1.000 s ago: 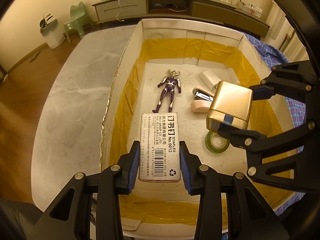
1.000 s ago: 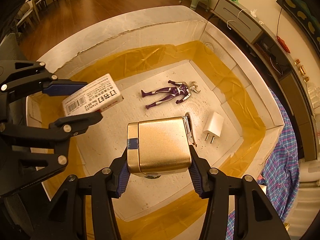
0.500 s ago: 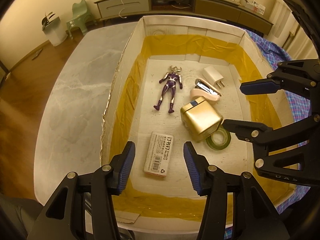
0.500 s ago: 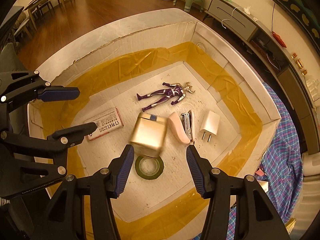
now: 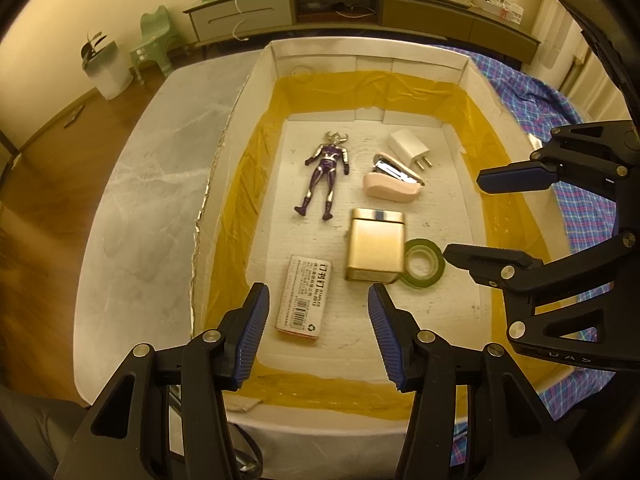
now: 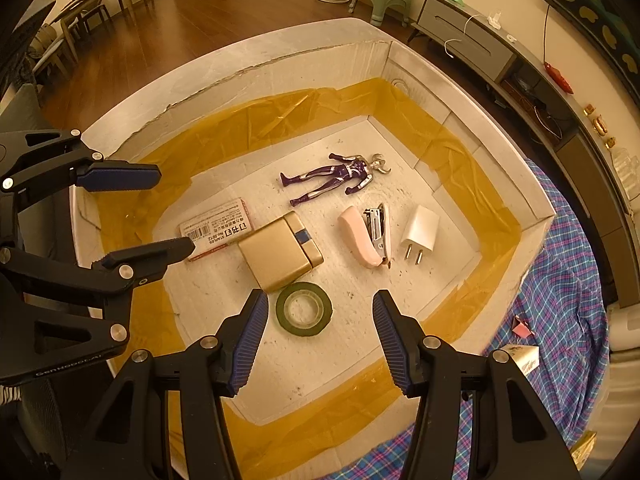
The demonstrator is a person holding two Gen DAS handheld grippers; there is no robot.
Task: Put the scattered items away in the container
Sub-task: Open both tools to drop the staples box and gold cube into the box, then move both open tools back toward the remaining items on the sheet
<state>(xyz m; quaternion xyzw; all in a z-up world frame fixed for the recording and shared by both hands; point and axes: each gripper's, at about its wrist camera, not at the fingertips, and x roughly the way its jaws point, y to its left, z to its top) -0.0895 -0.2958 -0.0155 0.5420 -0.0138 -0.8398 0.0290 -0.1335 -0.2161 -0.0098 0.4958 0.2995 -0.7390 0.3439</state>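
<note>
Warm yellow light fills both pictures. Everything looks sharp in the middle. The edges bend round and go dark. Shadows are soft and small.

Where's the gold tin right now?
The gold tin lies flat on the box floor, mid-frame in the left wrist view, touching the green tape roll on its right, staples box to its left.

A home living room: wooden floor (image 6: pixel 208 12), a long low sideboard (image 5: pixel 360 4) with ornaments on top, a green child's chair (image 5: pixel 154 40), a white bin (image 5: pixel 106 72), and dining chairs (image 6: pixel 52 52) at a table beyond.
</note>
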